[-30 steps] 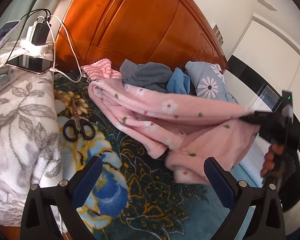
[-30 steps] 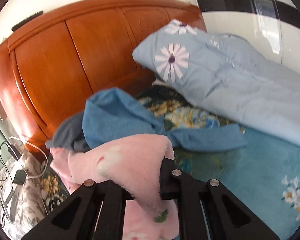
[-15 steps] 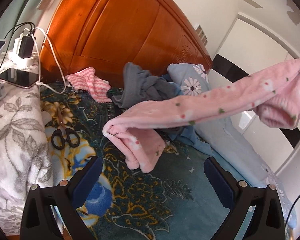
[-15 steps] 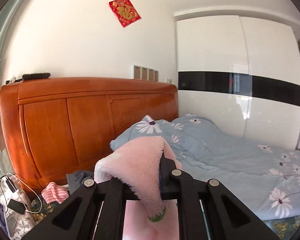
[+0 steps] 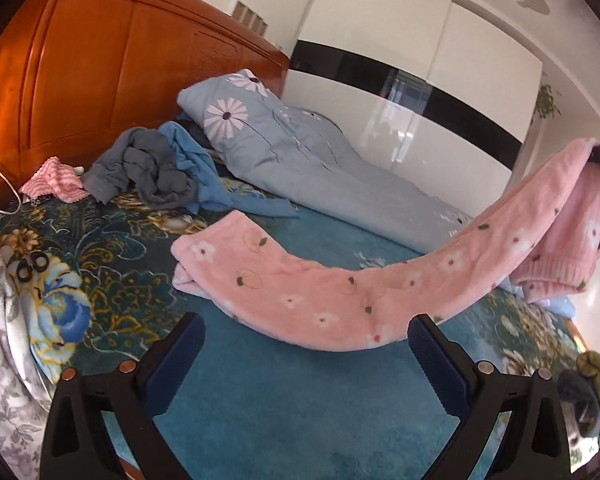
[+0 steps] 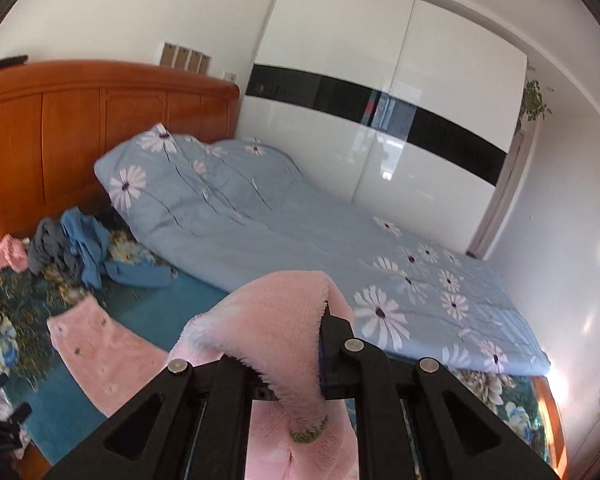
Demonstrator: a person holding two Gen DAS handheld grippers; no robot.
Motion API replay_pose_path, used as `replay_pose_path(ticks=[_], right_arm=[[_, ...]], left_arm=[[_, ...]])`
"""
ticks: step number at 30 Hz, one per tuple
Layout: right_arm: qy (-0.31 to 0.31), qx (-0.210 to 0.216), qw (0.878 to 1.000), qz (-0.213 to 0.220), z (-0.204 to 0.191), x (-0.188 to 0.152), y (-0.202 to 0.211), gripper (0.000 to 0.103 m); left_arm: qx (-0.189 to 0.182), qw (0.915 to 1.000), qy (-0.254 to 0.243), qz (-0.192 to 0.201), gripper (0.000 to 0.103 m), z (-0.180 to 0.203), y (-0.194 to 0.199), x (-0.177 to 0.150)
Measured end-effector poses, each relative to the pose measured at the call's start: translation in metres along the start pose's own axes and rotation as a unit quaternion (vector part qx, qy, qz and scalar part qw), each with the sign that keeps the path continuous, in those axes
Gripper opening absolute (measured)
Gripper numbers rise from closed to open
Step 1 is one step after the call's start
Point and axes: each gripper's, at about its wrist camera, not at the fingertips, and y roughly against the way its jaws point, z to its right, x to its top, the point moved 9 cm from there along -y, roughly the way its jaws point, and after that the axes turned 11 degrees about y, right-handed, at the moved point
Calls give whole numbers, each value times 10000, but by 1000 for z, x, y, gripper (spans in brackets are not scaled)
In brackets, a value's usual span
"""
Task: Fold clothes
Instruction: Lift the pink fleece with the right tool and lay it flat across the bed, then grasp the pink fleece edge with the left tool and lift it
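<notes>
Right wrist view: the right gripper (image 6: 288, 364) is clamped on a fold of the pink fleece garment (image 6: 268, 320), its 2 jaws pressed together with the fuzzy cloth bulging up between them and hanging down below. From there the garment runs left and away, its far end lying on the teal floral blanket (image 6: 148, 308). In the left wrist view the left gripper (image 5: 306, 354) stands with its 2 blue-padded jaws wide apart and nothing between them; the pink fleece garment (image 5: 340, 292) sags in an arc just beyond the fingertips, 1 end resting on the teal floral blanket (image 5: 284, 400), the other raised at the far right. Farther off lie a grey garment (image 5: 140, 168), a blue garment (image 5: 196, 168) and a daisy-print quilt (image 5: 300, 168) against the wooden headboard (image 5: 100, 60).
</notes>
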Motion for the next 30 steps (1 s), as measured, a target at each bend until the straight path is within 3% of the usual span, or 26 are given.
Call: replay_pose_path(ticks=[4,8,11,15,22,27,30], right_arm=[[-342,39,9976,-605,39,-124,-17,10],[-474,107,9946,-922,58,-213,-20,10],[-507,-106,9943,-928,79,-237,-10,10],[-683,-351,9952,-608,103,-245,7,11],[-222,-7,9906,-1348,55,-310,-10,12],[-259,-65,9819,-1873,47,-358,-20,12],[-472,-47,9771,-2075,49,-379,-20,16]], left_arm=[[276,9983,-414,-295,103,19,-9,-29],[675,9933,-780,-514,103,16,-22,-42],[909,9890,-967,-655,103,9,-32,-43],[976,9864,-1106,-723,103,2,-43,-42],[881,9860,-952,-1046,103,-17,-68,-40],[960,9888,-230,-1119,103,-58,-93,-18],[1286,9854,-159,-1101,103,-80,-112,-5]])
